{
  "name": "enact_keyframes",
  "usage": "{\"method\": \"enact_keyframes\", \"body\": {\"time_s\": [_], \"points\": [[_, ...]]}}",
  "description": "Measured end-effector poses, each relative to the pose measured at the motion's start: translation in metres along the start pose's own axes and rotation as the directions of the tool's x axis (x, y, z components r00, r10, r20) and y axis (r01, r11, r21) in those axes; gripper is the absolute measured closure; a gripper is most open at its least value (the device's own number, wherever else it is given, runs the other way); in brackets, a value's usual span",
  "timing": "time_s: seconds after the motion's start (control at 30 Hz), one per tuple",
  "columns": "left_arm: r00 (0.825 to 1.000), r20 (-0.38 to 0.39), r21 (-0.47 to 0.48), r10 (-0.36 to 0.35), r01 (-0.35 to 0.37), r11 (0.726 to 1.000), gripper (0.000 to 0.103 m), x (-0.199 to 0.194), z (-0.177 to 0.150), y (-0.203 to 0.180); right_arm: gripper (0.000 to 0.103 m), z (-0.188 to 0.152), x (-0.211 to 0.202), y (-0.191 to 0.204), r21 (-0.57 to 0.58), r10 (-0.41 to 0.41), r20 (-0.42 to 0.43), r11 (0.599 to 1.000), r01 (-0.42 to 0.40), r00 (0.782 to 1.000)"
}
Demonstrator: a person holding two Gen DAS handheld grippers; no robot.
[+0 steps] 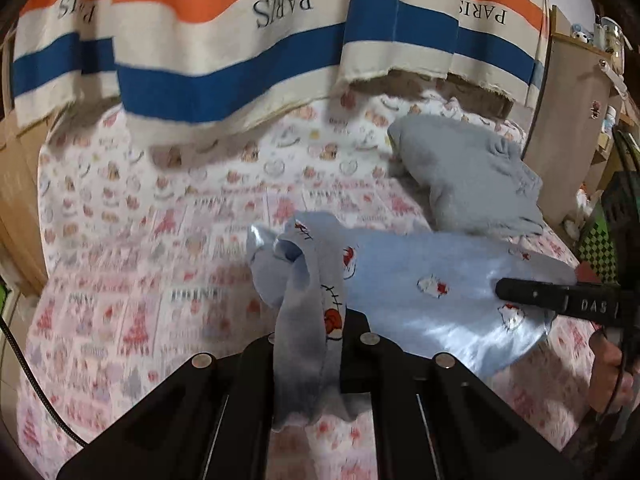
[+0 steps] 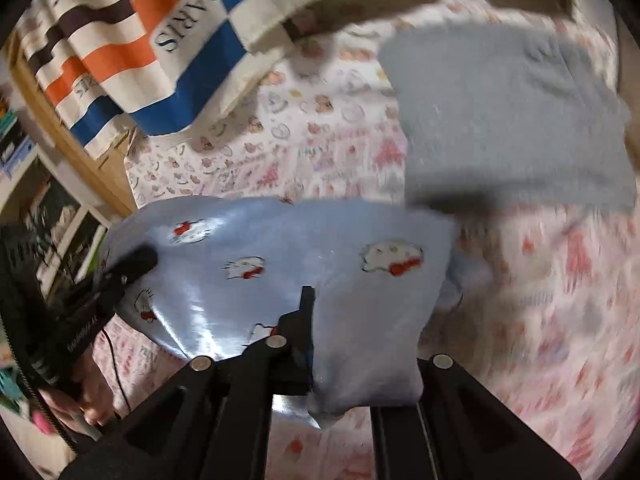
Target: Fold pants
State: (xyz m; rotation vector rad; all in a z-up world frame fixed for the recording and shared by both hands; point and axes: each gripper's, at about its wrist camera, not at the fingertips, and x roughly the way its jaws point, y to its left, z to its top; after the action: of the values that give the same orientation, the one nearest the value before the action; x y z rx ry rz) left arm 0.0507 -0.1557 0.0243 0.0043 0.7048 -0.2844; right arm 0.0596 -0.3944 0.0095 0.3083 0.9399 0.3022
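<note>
Light blue satin pants (image 1: 420,276) with cat-face prints hang stretched above the bed between both grippers. My left gripper (image 1: 312,336) is shut on a bunched edge of the pants, which drapes down between its fingers. In that same view my right gripper (image 1: 510,291) comes in from the right and pinches the other end. The right wrist view shows the pants (image 2: 280,256) spread wide, with my right gripper (image 2: 320,320) shut on the fabric; cloth covers one of its fingers. My left gripper (image 2: 138,264) clamps the pants' far left edge there.
A pink-print bedsheet (image 1: 160,240) covers the bed below. A folded grey garment (image 1: 472,176) lies at the back right, also in the right wrist view (image 2: 512,120). A striped "PARIS" cloth (image 1: 224,40) hangs behind the bed. Wooden shelves (image 1: 572,112) stand to the right.
</note>
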Motion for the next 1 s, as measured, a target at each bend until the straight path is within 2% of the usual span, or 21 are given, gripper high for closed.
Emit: {"method": "enact_keyframes", "body": {"time_s": [0.1,0.13,0.17,0.23,0.4,0.47,0.53,0.67,0.73,0.87,1.0], "points": [[1.0,-0.014,0.011,-0.003,0.003,1.0,0.097,-0.001,-0.013,-0.001,0.082,-0.016,-0.007,0.001,-0.005,-0.056,0.021,0.998,0.056,0.998],[1.0,-0.012,0.021,0.003,-0.003,1.0,0.097,-0.001,-0.017,-0.003,0.072,-0.022,-0.012,0.0,-0.003,-0.081,0.042,0.997,0.081,0.996],[1.0,-0.01,0.029,0.01,-0.01,1.0,0.097,0.0,-0.019,-0.004,0.057,-0.028,-0.017,-0.001,0.001,-0.099,0.062,0.995,0.099,0.993],[1.0,-0.012,0.043,0.013,-0.012,0.999,0.096,0.001,-0.024,-0.005,0.037,-0.036,-0.026,-0.006,0.022,-0.109,0.077,0.994,0.107,0.991],[0.999,-0.037,0.043,0.015,-0.013,0.999,0.094,0.011,-0.03,-0.004,0.036,-0.059,-0.039,-0.028,0.107,-0.055,0.048,0.993,0.049,0.997],[0.999,-0.046,0.054,0.029,-0.026,0.998,0.089,0.017,-0.033,-0.006,0.036,-0.068,-0.038,-0.032,0.123,-0.037,0.02,0.992,0.034,0.999],[0.998,-0.054,0.054,0.04,-0.037,0.998,0.076,0.021,-0.033,-0.005,0.036,-0.078,-0.036,-0.033,0.127,-0.019,-0.012,0.992,0.021,1.0],[0.997,-0.065,0.031,0.037,-0.035,0.999,0.067,0.028,-0.033,-0.001,0.036,-0.09,-0.03,-0.029,0.133,0.043,-0.063,0.991,-0.034,0.997],[0.997,-0.073,0.021,0.036,-0.034,0.999,0.063,0.032,-0.031,0.001,0.036,-0.089,-0.023,-0.024,0.114,0.033,-0.07,0.993,-0.025,0.997],[0.996,-0.089,-0.007,0.01,-0.01,1.0,0.059,0.038,-0.028,0.005,0.036,-0.079,-0.012,-0.021,0.129,0.004,-0.033,0.992,0.0,0.999],[0.996,-0.091,-0.02,-0.003,0.001,1.0,0.059,0.043,-0.024,0.009,0.035,-0.062,0.0,-0.025,0.192,-0.005,0.027,0.981,0.0,1.0]]}}
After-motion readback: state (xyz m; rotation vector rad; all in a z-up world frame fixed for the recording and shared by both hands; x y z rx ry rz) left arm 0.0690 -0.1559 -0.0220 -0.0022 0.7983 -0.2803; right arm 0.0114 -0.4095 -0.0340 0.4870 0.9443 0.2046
